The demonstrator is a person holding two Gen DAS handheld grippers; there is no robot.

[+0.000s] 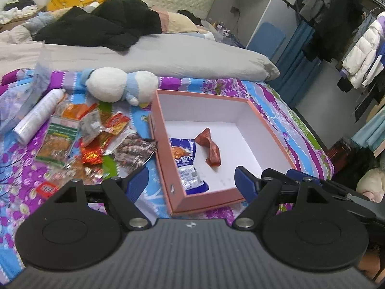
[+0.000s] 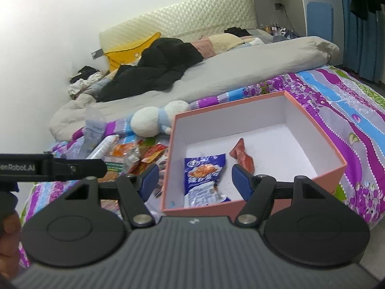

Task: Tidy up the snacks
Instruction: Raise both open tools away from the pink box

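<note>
A pink box (image 1: pixel 166 149) with a white inside sits on the flowered bedspread. In it lie a blue snack packet (image 1: pixel 186 161) and a red wrapped snack (image 1: pixel 210 149). A pile of loose snack packets (image 1: pixel 91 139) lies left of the box. My left gripper (image 1: pixel 192 183) is open and empty, hovering over the box's near left corner. In the right wrist view the box (image 2: pixel 334 168), blue packet (image 2: pixel 204 178) and red snack (image 2: pixel 243 156) show again. My right gripper (image 2: pixel 195 180) is open and empty above the box's near edge.
A white plush toy (image 1: pixel 120 86) lies behind the pile, a white spray can (image 1: pixel 38 115) to its left. A small red packet (image 1: pixel 47 189) lies near the left gripper. A grey duvet (image 1: pixel 144 55) and black clothes (image 1: pixel 101 26) cover the bed behind. Hanging clothes (image 1: pixel 356 45) stand on the right.
</note>
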